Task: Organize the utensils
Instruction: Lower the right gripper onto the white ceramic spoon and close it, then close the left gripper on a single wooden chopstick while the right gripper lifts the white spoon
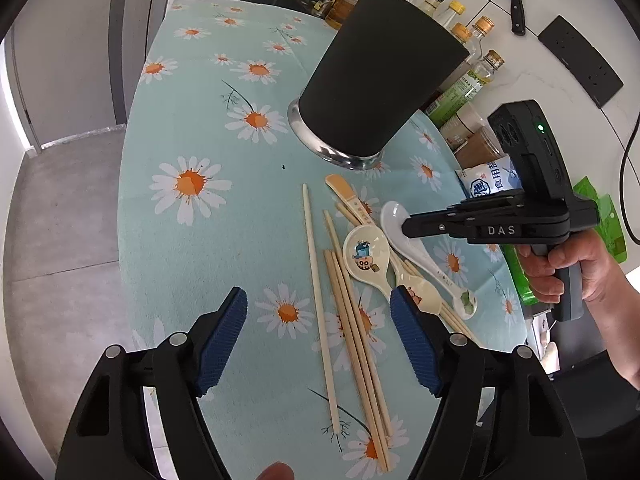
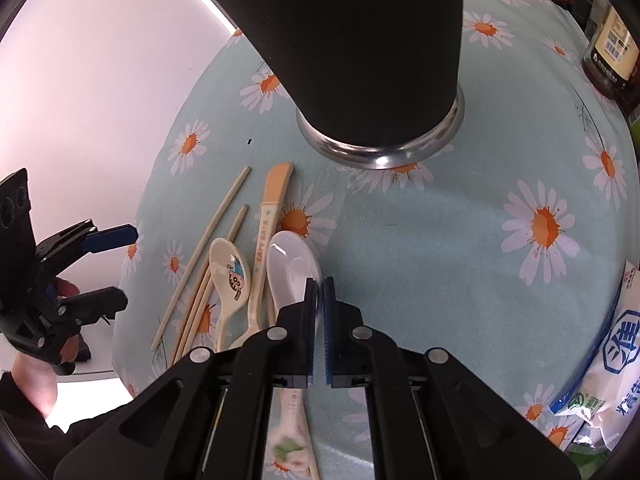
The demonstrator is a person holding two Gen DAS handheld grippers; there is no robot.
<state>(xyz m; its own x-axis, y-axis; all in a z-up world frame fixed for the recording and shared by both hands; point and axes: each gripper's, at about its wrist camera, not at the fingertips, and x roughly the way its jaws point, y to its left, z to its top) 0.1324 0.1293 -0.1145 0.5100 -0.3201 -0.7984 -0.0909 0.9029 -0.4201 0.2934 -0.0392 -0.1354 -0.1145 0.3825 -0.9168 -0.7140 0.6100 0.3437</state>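
Two claws show, each caught by the other's camera. The left claw [image 1: 318, 344] hangs released, its blue pads spread wide above the near ends of the chopsticks [image 1: 352, 320], touching nothing. From the right wrist view the left claw [image 2: 116, 268] sits off the counter's left edge, over pale floor. The right claw [image 2: 319, 312] is clenched on the rim of the white spoon [image 2: 290, 266], its pads pinching the bowl's near edge; the left wrist view shows the same right claw [image 1: 406, 227] reaching in sideways at the white spoon [image 1: 394, 220], which lies low on the daisy cloth [image 1: 208, 128].

Left of the white spoon lie a cartoon-printed spoon [image 1: 366, 254] and an orange-tipped spoon [image 1: 350, 196], over the chopsticks. One chopstick [image 1: 316, 280] lies alone, further left.

Beyond the white spoon stands the black holder [image 1: 372, 80] on its steel base, upright. Only the left wrist view shows its top edge. Bare cloth stretches left of the holder to the counter [image 1: 132, 200] edge; right of it bottles [image 1: 476, 68] and a salt bag [image 2: 612, 364] crowd the far side.
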